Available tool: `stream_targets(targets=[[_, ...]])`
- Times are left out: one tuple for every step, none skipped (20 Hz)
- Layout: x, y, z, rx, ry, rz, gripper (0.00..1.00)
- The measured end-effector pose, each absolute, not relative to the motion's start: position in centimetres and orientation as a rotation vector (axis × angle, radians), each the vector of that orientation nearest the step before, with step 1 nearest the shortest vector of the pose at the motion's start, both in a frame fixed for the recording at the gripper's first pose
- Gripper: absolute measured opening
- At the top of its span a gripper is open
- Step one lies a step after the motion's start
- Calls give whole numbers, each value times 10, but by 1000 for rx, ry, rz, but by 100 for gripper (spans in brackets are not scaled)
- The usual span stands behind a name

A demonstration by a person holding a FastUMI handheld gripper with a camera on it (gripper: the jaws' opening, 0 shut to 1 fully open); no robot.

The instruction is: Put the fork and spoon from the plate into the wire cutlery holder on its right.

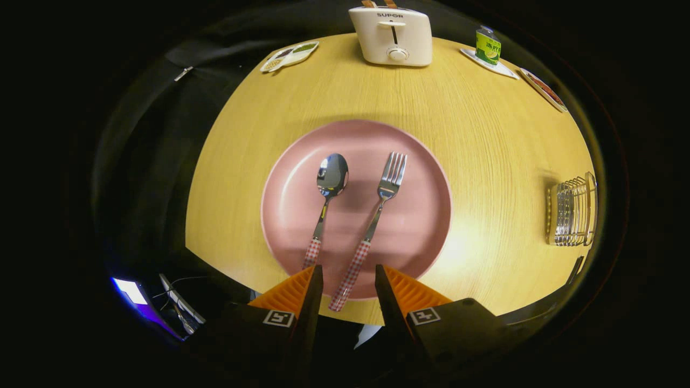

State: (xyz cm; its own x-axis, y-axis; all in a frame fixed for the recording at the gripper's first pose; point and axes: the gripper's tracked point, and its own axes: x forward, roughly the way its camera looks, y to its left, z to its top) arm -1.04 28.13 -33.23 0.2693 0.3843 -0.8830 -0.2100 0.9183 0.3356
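Gripper cam looks steeply down over table (485, 161) from near edge, fwd along fingers (310, 291), plate (302, 178) close below.

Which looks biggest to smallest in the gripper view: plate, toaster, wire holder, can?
1. plate
2. toaster
3. wire holder
4. can
Toaster and can sit farther back, so true sizes stay unsure. The open tool straddles the fork handle.

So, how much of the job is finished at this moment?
Nothing is done yet: the steel spoon and fork with checked handles both lie on the pink round plate. The open gripper straddles the fork handle's end without gripping. Both must still go into the wire cutlery holder.
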Motion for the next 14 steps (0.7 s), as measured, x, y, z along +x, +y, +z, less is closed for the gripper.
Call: stream_targets(targets=[[-10, 282, -338, 160, 1249, 391, 62], [-10, 282, -339, 162, 1260, 380, 62], [-11, 284, -344, 172, 1277, 367, 61], [-11, 283, -347, 176, 1294, 349, 53], [-11, 283, -352, 182, 1308, 336, 45], [-14, 284, -355, 194, 1334, 326, 39], [-13, 281, -353, 211, 1345, 312, 33], [-13, 280, -355, 217, 1351, 299, 25], [-11, 278, -355, 221, 1350, 295, 21], [-10, 273, -352, 216, 1348, 288, 14], [-11, 273, -351, 222, 1343, 295, 13], [-12, 273, -347, 243, 1338, 306, 13], [-11, 273, -341, 272, 1329, 318, 13], [-11, 273, -333, 296, 1316, 341, 13]])
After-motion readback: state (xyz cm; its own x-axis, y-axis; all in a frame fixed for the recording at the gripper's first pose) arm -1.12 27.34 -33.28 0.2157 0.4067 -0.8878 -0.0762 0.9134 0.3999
